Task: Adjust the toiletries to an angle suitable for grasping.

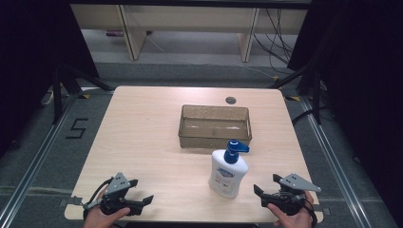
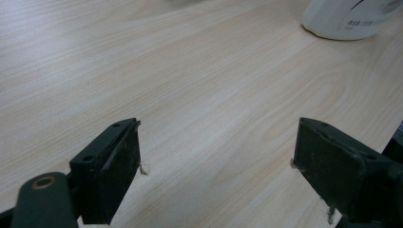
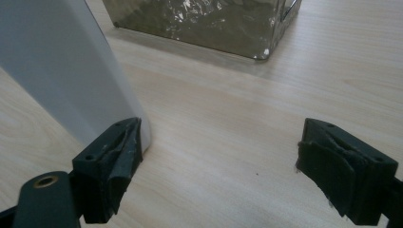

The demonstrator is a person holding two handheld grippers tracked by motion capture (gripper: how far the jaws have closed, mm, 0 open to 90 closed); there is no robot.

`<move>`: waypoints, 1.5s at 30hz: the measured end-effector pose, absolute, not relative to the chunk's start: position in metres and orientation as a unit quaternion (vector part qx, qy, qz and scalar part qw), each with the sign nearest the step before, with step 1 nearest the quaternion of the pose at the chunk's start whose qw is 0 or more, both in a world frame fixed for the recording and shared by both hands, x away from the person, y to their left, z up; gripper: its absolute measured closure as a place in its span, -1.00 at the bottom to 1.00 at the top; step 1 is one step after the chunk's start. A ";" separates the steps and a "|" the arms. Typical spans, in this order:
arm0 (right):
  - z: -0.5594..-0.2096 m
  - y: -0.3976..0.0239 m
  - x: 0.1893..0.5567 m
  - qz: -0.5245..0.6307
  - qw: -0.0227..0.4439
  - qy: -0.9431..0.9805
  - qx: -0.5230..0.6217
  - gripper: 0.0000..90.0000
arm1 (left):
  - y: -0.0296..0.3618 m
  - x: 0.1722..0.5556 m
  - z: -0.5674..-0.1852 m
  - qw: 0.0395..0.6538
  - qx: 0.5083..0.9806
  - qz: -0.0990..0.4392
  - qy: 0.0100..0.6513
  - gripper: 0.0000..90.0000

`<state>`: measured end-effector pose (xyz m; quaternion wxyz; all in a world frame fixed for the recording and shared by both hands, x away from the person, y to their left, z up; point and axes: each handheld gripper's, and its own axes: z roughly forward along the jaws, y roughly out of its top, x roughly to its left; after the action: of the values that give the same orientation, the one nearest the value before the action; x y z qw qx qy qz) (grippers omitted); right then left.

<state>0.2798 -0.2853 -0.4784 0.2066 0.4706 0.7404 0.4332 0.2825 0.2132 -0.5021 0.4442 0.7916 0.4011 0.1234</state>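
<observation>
A white pump bottle point(image 1: 228, 171) with a blue pump head is standing upright on the light wooden table point(image 1: 147, 137), just in front of a transparent brownish plastic basket point(image 1: 215, 126) that is sitting near the middle of the table. The person is holding the right gripper point(image 1: 266, 188) near the front edge, just to the right of the bottle; its jaws are standing wide apart and nothing is lying between them. In the right gripper view the bottle point(image 3: 66, 66) is rising close beside one jaw, and I cannot tell whether they are touching. The left gripper point(image 1: 140, 192) is resting near the front left part of the table, well apart from the bottle, and its jaws are also standing apart with only bare table point(image 2: 190, 95) between them.
</observation>
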 end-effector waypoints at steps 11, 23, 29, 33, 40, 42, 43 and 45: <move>-0.475 -0.287 0.279 0.443 0.225 0.731 0.468 -0.65 | 0.214 0.283 -0.502 0.440 0.794 0.125 0.400 -0.66; -0.464 -0.272 0.272 0.468 0.215 0.735 0.441 -0.66 | 0.214 0.283 -0.502 0.441 0.794 0.119 0.401 -0.66; -0.458 -0.271 0.269 0.469 0.227 0.738 0.429 -0.65 | 0.215 0.283 -0.502 0.442 0.793 0.120 0.402 -0.66; -0.454 -0.266 0.262 0.471 0.226 0.741 0.422 -0.63 | 0.214 0.284 -0.503 0.441 0.793 0.120 0.404 -0.66; -0.443 -0.262 0.249 0.481 0.216 0.739 0.419 -0.63 | 0.216 0.284 -0.503 0.439 0.793 0.122 0.404 -0.66; -0.442 -0.260 0.248 0.496 0.226 0.733 0.407 -0.63 | 0.215 0.284 -0.504 0.443 0.791 0.122 0.405 -0.66; -0.439 -0.261 0.248 0.493 0.231 0.738 0.397 -0.63 | 0.215 0.284 -0.503 0.441 0.793 0.122 0.403 -0.66; -0.437 -0.258 0.245 0.501 0.226 0.734 0.399 -0.63 | 0.215 0.284 -0.503 0.438 0.794 0.120 0.404 -0.66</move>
<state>0.2454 -0.2583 -0.4369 0.2263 0.3986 0.7339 0.5014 0.2839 0.2145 -0.5032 0.4378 0.7940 0.4044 0.1197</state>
